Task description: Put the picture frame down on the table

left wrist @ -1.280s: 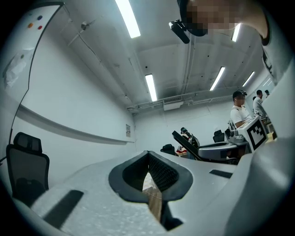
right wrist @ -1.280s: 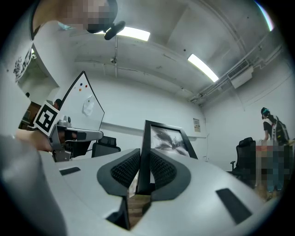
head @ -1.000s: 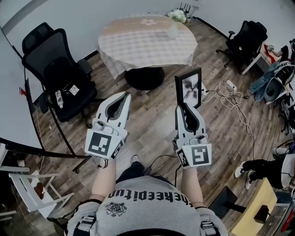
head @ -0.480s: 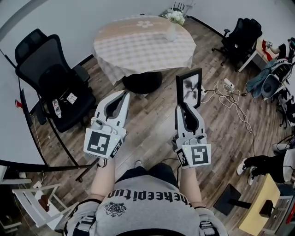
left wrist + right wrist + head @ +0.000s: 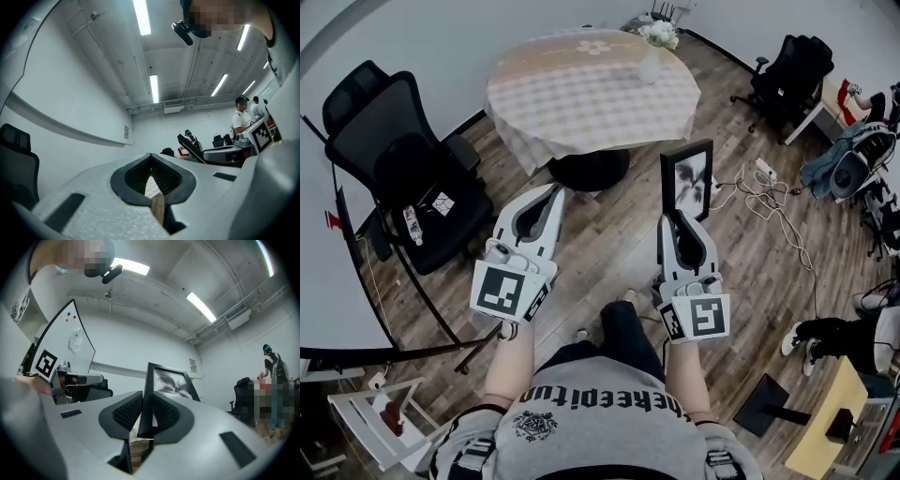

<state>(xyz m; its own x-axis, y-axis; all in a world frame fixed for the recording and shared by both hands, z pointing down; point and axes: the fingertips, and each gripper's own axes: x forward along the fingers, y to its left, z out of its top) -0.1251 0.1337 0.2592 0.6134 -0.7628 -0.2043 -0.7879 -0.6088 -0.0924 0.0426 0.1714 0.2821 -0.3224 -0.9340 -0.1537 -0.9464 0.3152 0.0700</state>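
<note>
A black picture frame [image 5: 686, 180] with a dark print stands upright in the air over the wooden floor, my right gripper [image 5: 680, 221] shut on its lower edge. In the right gripper view the frame [image 5: 165, 383] rises between the two ribbed pads [image 5: 127, 413]. My left gripper [image 5: 550, 194] hangs level beside it at the left, shut and holding nothing. The round table [image 5: 581, 94] with a checked cloth stands just beyond both grippers. From the left gripper view, the frame [image 5: 190, 146] shows edge-on at the right.
A vase of white flowers [image 5: 654, 49] stands on the table's far right side. One black office chair [image 5: 403, 159] is at the left and another [image 5: 792, 75] at the far right. Cables and a power strip [image 5: 761, 192] lie on the floor at the right.
The person's leg has stepped forward under the grippers and the room has shifted a little in view. Both grippers keep their pose, the frame still held.
</note>
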